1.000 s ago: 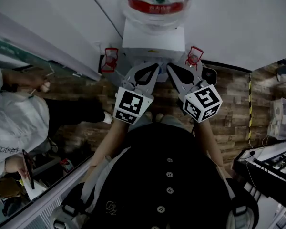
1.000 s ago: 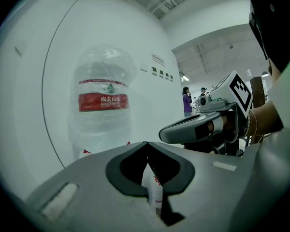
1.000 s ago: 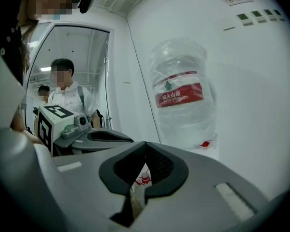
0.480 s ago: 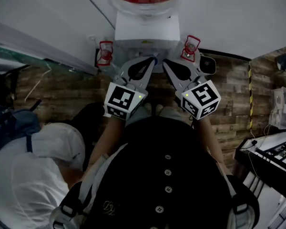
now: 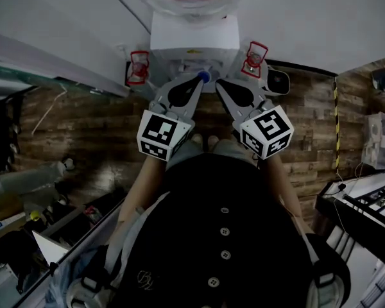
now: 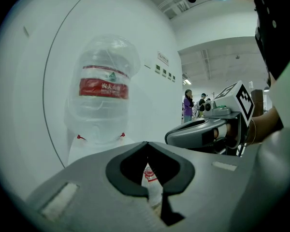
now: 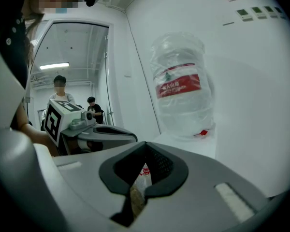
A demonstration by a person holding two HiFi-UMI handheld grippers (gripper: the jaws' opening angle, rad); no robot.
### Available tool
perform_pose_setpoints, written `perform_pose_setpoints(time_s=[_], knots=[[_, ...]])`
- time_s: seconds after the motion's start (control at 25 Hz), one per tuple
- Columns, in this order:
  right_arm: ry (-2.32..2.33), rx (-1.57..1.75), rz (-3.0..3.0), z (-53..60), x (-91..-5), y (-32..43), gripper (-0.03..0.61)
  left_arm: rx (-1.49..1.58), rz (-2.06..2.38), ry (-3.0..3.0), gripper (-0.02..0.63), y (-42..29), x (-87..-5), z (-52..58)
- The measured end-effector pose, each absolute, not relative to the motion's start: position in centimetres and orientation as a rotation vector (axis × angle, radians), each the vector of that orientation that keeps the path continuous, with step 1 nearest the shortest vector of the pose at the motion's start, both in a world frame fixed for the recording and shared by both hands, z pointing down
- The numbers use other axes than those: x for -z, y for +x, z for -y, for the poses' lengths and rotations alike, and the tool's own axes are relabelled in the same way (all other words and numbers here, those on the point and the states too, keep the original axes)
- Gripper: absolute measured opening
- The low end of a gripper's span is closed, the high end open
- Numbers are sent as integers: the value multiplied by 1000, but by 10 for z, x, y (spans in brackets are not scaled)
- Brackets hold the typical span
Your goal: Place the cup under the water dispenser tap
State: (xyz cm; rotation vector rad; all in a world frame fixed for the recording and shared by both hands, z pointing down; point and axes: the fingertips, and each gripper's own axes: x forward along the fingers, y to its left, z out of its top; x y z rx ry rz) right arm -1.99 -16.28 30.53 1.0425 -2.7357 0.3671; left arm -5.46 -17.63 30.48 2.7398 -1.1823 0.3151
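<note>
Left gripper [image 5: 196,81] and right gripper [image 5: 219,82] each have their jaws drawn together, tips meeting, with nothing clamped between them. In the head view the two lie side by side, the right one at 3 o'clock of the left, and both point toward 12 o'clock at the single water dispenser [image 5: 192,40]. One blue tap knob [image 5: 203,76] shows just at the left gripper's tips. One water jug [image 6: 104,100] with a red label stands upright on the dispenser's top. Two red-framed fittings sit beside the dispenser, one at 10 o'clock of the grippers [image 5: 138,67] and one at 2 o'clock [image 5: 255,55]. The cup [image 6: 151,182] shows only as a sliver of a clear thing with a red band, seen through the slot behind each gripper's closed tips. It lies slightly toward 3 o'clock in the left gripper view and slightly toward 9 o'clock in the right gripper view, so it stands ahead, between the two. Its long axis runs roughly from 12 to 6 o'clock, near upright. Its mouth cannot be made out, nor whether it sits beneath the tap. Two people stand in a doorway at 9 o'clock in the right gripper view.
</note>
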Motion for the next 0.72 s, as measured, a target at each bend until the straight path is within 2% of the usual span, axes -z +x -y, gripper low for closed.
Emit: perform_pose_setpoints(time_s=[0.72], knots=[[1057, -338, 2717, 160, -310, -22, 0, -322, 1183, 2728, 0, -57, -316, 170]])
